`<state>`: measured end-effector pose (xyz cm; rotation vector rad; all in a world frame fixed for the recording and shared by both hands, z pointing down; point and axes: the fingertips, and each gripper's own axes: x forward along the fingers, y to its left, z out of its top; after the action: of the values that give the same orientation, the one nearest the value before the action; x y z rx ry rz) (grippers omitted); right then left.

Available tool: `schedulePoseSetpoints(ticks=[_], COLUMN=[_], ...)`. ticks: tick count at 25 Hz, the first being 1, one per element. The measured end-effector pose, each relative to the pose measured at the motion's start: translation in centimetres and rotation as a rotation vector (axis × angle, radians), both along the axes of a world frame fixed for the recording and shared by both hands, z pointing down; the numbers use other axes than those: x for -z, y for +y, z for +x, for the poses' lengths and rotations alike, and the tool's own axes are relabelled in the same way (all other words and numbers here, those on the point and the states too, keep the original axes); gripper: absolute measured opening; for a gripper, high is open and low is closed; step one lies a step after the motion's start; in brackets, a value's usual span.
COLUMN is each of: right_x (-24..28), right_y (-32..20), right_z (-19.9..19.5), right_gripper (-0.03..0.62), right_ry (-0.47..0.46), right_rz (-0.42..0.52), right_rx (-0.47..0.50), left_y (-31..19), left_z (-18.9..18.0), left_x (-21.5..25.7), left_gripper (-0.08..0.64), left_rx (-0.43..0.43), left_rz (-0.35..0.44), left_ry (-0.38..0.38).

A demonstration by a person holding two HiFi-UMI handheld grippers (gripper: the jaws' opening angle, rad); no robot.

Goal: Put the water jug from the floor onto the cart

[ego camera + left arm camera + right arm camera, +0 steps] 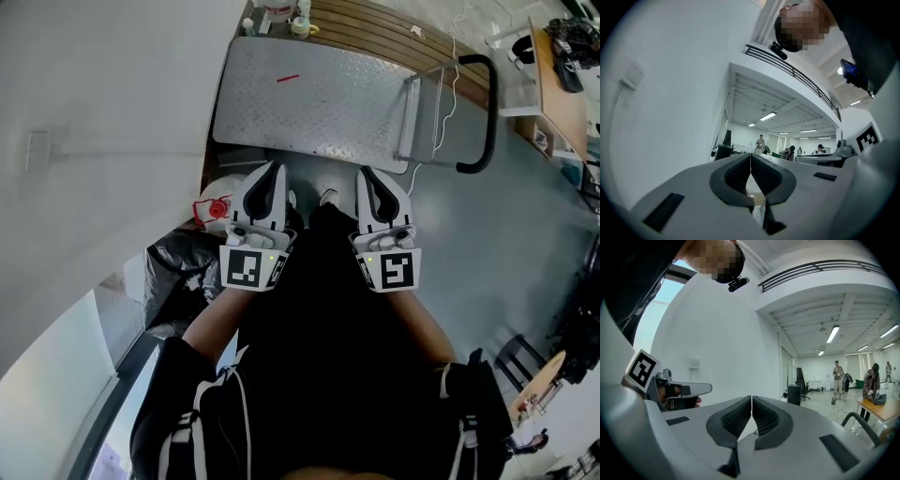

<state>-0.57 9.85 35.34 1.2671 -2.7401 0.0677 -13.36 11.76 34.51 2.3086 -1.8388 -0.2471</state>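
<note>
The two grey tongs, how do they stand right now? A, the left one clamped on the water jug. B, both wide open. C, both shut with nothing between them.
C: in their own views the left tongs and the right tongs each show the jaws meeting edge to edge, with nothing held between them.

Left gripper [272, 174] and right gripper [372, 180] side by side (both level), jaws together, empty.
</note>
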Motion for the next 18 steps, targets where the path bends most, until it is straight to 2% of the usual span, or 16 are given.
schedulePoseSetpoints(ticks=[6, 9, 13, 18], right_x=[0.5, 0.3, 0.3, 0.4], right_y=[-1.4, -1.7, -2.0, -1.6], right_z=[-0.5, -0.1, 0.8, 0.4], right_gripper=[0.02, 0.02, 0.02, 0.02], right_ry=[-0.019, -0.033, -0.045, -0.084], right_rz=[0.024, 0.014, 0.007, 0.013], right_rx=[0.079, 0.098, 0.099, 0.143], left_y=[-1.0, -1.4, -1.6, -1.0], left_z=[0.7, 1.5, 2.4, 2.0], left_x=[-0.4, -0.9, -2.2, -5.6], left_gripper=[0.018, 0.018, 0.018, 0.02], left_rx=[0.049, 0.032, -0.001, 0.026], left_rz=[-0.005, -0.017, -0.069, -0.182], left_ry=[-0.014, -0.02, -0.04, -0.061])
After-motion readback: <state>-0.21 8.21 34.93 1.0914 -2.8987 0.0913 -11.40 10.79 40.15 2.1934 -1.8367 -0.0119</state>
